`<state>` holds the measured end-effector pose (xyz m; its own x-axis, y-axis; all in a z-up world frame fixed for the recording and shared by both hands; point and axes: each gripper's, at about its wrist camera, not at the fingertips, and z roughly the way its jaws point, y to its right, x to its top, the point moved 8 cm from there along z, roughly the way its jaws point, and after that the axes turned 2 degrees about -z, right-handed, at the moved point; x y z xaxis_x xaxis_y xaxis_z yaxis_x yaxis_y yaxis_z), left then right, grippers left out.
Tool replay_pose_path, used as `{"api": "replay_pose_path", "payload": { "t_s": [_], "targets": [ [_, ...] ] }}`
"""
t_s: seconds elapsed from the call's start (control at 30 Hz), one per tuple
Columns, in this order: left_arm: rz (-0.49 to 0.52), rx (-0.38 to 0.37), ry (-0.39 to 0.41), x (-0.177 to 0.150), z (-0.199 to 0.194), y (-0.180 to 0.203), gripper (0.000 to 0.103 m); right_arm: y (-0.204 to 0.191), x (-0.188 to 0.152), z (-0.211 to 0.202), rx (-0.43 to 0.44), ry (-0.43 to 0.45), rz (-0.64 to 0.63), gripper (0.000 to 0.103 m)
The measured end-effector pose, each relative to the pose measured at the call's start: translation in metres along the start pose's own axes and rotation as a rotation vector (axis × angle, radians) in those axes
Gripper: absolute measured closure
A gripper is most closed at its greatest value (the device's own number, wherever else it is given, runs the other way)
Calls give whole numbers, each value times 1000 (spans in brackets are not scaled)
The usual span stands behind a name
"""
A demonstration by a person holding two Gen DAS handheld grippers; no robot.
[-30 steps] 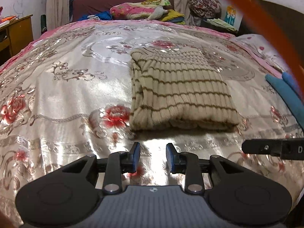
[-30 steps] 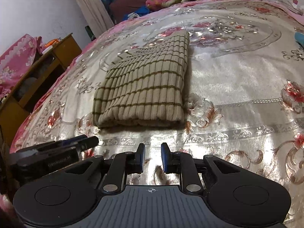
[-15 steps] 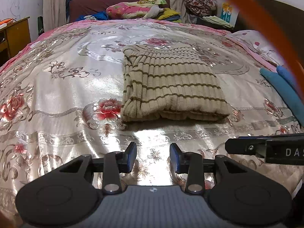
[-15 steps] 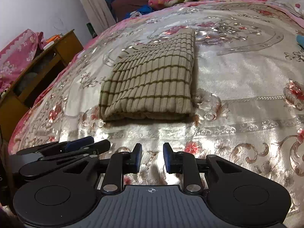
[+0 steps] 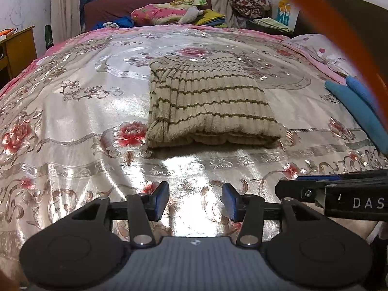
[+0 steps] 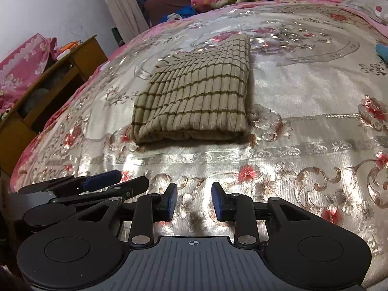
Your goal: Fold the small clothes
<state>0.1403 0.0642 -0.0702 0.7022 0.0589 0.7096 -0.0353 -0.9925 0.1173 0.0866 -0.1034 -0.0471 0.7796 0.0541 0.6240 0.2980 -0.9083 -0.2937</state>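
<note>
A beige ribbed knit garment with thin brown stripes (image 5: 208, 106) is lying folded into a thick, neat rectangle near the middle of a shiny cream satin bedspread patterned with red and pink flowers (image 5: 72, 126), its folded edge facing the cameras and showing several stacked layers. Nothing is touching it. Nearer the cameras, the left gripper (image 5: 195, 200) is hovering over bare bedspread, apart from the garment; its blue-padded jaws are opening, and only the flowered fabric is showing between them. The right gripper (image 6: 194, 202) is hovering just beside it, likewise short of the garment, its jaws also opening with nothing between them. In the left wrist view the right gripper is appearing as a black bar at the right edge, and in the right wrist view the left gripper's (image 6: 101, 179) blue-tipped fingers are showing at the lower left. A blue piece of cloth (image 5: 356, 106) is lying on the bedspread to the right of the garment, well apart from it. A wooden bedside cabinet (image 6: 60, 77) is standing to the left of the bed, and colourful pillows and folded bedding (image 5: 174, 12) are piled at the far end, under a window.
</note>
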Motion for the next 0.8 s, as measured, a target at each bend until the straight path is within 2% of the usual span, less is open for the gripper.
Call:
{"api": "replay_pose_path", "payload": {
  "t_s": [0.57, 0.8],
  "targets": [
    [19, 18, 1, -12, -9, 11, 30, 6, -17, -8, -29, 8, 10, 66],
    [27, 40, 3, -15, -11, 13, 27, 9, -22, -8, -40, 6, 16, 65]
  ]
}}
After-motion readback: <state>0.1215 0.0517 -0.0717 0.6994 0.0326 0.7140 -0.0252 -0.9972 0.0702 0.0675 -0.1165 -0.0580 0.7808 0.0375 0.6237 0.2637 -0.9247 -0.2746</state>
